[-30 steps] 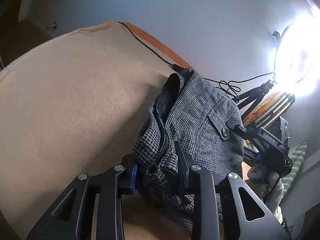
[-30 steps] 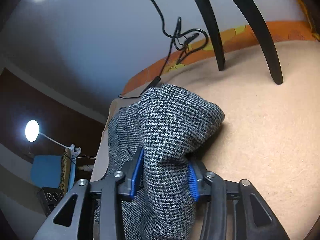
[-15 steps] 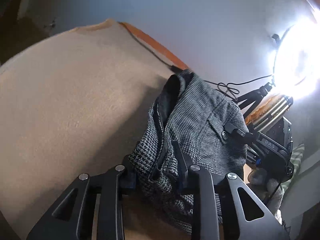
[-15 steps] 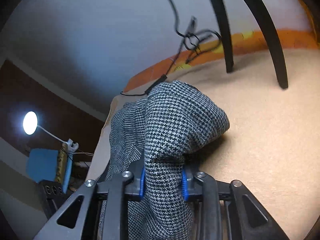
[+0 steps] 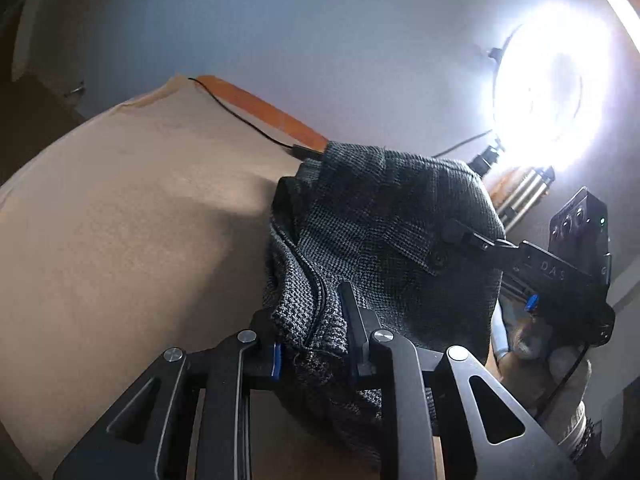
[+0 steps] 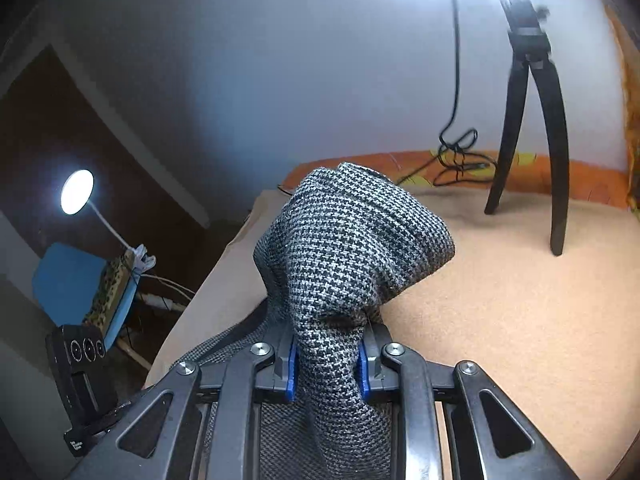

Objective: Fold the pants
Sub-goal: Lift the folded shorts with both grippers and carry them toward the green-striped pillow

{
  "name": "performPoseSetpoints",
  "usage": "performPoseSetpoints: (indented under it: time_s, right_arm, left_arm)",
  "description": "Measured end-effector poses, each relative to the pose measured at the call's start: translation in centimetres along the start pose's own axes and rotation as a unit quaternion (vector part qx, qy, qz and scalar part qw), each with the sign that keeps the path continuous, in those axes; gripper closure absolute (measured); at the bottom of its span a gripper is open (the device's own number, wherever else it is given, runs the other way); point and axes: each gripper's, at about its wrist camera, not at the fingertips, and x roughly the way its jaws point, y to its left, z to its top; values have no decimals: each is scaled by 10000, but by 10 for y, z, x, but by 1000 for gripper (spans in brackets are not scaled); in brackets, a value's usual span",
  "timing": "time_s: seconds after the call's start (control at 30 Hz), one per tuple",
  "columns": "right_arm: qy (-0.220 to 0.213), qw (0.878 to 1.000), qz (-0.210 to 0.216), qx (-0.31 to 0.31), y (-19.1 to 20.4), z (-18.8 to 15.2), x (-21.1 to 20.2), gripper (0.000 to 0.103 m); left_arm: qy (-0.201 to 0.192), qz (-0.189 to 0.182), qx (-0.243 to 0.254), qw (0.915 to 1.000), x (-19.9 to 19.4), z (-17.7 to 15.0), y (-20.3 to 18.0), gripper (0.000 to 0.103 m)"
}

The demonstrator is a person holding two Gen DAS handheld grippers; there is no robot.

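Observation:
The grey houndstooth pants (image 5: 380, 236) hang bunched between my two grippers above a tan cloth-covered surface (image 5: 128, 220). My left gripper (image 5: 312, 344) is shut on the waistband edge by the zipper. A back pocket flap with a button (image 5: 439, 258) faces me. My right gripper (image 6: 326, 364) is shut on another fold of the pants (image 6: 352, 240), which bulge up in front of it. The right gripper also shows in the left wrist view (image 5: 560, 280), at the far side of the pants.
A bright ring light (image 5: 556, 92) on a tripod stands at the surface's far edge; its black legs (image 6: 556, 128) rest on the cloth. A black cable (image 5: 240, 116) runs along the orange border (image 6: 460, 160). A desk lamp (image 6: 76, 192) and blue chair (image 6: 68, 280) stand beyond.
Both grippers have lifted and tilted up with the pants held. The right gripper's jaws closed tighter on the fabric. More wall and the ring light tripod have come into view.

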Motion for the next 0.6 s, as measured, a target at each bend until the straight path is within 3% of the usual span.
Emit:
performPoseSetpoints:
  time_s: [0.6]
  right_arm:
    - [-293,9995,-96,50,1,-12,-81,82]
  left_arm:
    - [211,-359,603,9973,-13,-8,-75,83]
